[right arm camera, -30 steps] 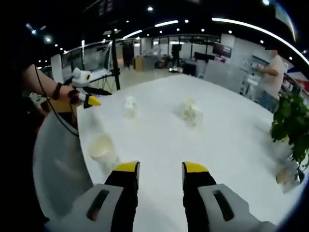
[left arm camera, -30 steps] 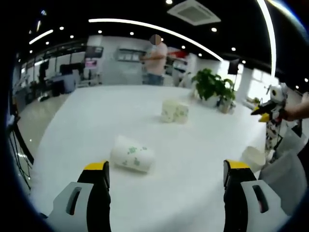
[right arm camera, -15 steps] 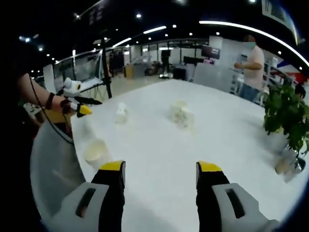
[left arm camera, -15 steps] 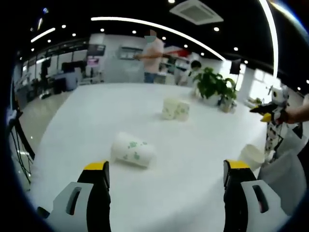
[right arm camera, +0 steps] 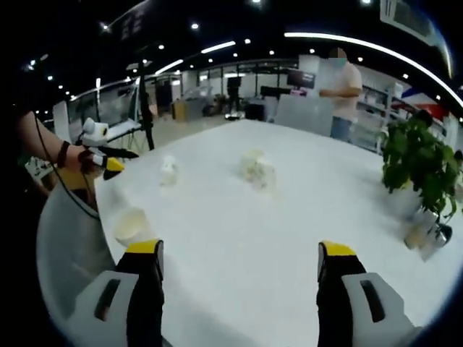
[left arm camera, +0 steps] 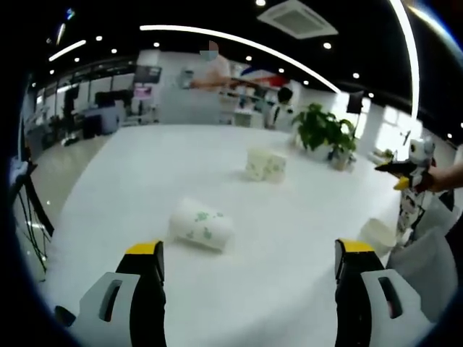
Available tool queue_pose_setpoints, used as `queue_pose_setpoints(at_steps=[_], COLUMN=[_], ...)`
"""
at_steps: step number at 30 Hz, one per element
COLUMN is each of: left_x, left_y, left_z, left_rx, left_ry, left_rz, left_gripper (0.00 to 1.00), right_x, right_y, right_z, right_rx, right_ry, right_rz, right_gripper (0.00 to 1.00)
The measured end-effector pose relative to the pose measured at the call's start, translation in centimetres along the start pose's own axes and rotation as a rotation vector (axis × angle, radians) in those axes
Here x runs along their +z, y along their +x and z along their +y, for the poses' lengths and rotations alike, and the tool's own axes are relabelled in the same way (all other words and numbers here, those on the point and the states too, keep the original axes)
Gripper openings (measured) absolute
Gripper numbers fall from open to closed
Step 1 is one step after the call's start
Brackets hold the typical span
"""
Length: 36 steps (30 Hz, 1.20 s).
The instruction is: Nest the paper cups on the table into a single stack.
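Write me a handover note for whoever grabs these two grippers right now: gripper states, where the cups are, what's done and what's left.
Left gripper: open, holding nothing, above the white table.
Right gripper: open, holding nothing, over the same table.
Cups: one printed cup on its side just ahead of the left gripper; a pair of cups close together toward the middle of the table; one plain cup near the table edge, to the left of the right gripper.
Potted plant at the far side, not part of the job.
Done: nothing nested yet, as far as the views show.
Left: pick up each cup and nest all into one stack.
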State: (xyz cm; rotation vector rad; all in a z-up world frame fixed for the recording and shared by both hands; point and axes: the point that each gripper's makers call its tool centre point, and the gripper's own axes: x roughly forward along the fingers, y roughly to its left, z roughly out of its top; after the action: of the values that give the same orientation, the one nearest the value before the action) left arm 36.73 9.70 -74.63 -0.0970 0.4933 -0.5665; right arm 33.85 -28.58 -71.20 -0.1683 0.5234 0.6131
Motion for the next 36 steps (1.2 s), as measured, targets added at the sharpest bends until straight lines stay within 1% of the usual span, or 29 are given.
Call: queue_pose_setpoints(at_steps=[2, 3, 4, 9, 14, 20, 23, 30, 36], left_x=[-0.1, -0.1, -0.2, -0.2, -0.2, 0.0, 0.2, 0.5, 0.8], left_y=[-0.1, -0.1, -0.2, -0.3, -0.3, -0.2, 0.2, 1.3, 2.1], left_z=[0.0, 0.0, 0.0, 0.0, 0.4, 0.7, 0.9, 1.9, 3.5], left_rx=[0.006, 0.006, 0.007, 0.008, 0.017, 0.036, 0.047, 0.056, 0.072], left_ry=[-0.005, -0.007, -0.009, -0.008, -0.017, -0.04, -0.038, -0.031, -0.04], left_rz=[0.0, 0.0, 0.0, 0.0, -0.003, -0.014, -0.008, 0.002, -0.005], left_gripper=[0.98, 0.98, 0.98, 0.98, 0.98, 0.98, 0.98, 0.97, 0.96], right_x=[0.0, -0.1, -0.2, -0.4, -0.9, -1.6, -1.9, -2.6, -3.4], right_y=[0.0, -0.1, -0.1, 0.0, 0.1, -0.2, -0.4, -0.4, -0.4], right_z=[-0.4, -0.7, -0.6, -0.3, -0.1, -0.3, -0.4, -0.5, -0.9], right_rx=[-0.024, -0.039, -0.031, -0.026, -0.022, -0.027, -0.029, -0.03, -0.034], right_ry=[-0.006, -0.01, -0.012, 0.0, 0.002, 0.01, 0.015, 0.031, 0.036], right_rz=[-0.004, -0.005, -0.003, 0.002, 0.012, 0.027, 0.03, 0.044, 0.061], right_gripper=[0.98, 1.0, 1.0, 1.0, 1.0, 0.99, 0.98, 0.98, 0.98])
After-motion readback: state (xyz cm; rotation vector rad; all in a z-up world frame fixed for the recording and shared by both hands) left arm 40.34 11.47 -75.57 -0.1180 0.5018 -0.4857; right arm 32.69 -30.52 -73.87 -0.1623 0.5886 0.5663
